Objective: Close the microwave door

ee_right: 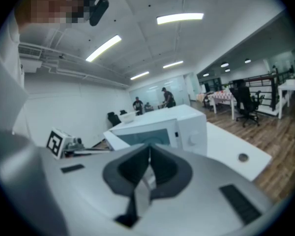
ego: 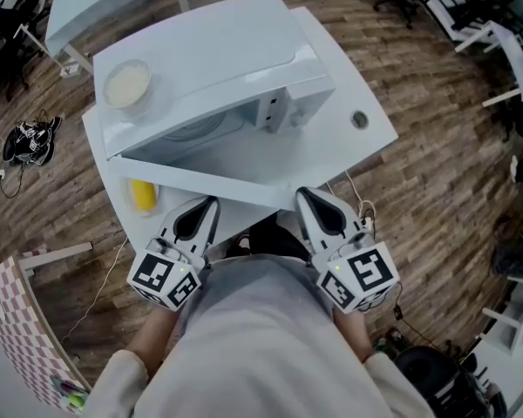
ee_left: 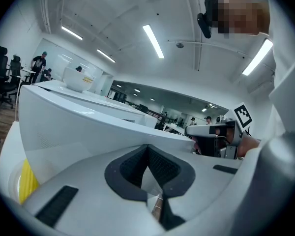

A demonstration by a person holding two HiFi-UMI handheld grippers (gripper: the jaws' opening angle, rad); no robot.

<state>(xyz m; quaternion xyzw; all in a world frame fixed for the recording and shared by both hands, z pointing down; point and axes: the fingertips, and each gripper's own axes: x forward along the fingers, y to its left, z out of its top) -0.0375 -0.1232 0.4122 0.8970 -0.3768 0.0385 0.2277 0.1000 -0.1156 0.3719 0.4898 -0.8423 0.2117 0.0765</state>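
Head view
- microwave (ego: 218, 50): white, standing on the white table (ego: 370, 138), control panel at its right end.
- microwave door (ego: 209, 181): open, swung out from the left side of the cavity towards the person, its free end near the right gripper.
- bowl (ego: 127, 84): pale, on the microwave's top, far left corner.
- yellow object (ego: 142, 194): on the table at the left, just beside the door; what it is cannot be told.
- left gripper (ego: 207, 204): tips drawn to a point, just beside the door's near face; contact cannot be told.
- right gripper (ego: 303, 195): tips likewise drawn to a point, near the door's free end.
- round hole (ego: 358, 119): in the tabletop, right of the microwave.
- floor (ego: 436, 172): wood pattern.

Left gripper view
- left gripper jaws: dark pads pressed together, nothing between them.
- door: a broad white surface filling the view beyond the jaws.
- bowl: above the door, upper left.
- right gripper: in sight at the right, marker cube on top.

Right gripper view
- right gripper jaws: pads together, nothing held.
- microwave: straight ahead, the open door's grey window angled to its left.
- marker cube (ee_right: 55, 141): of the left gripper, at the left.
- people (ee_right: 166, 97): standing far off.
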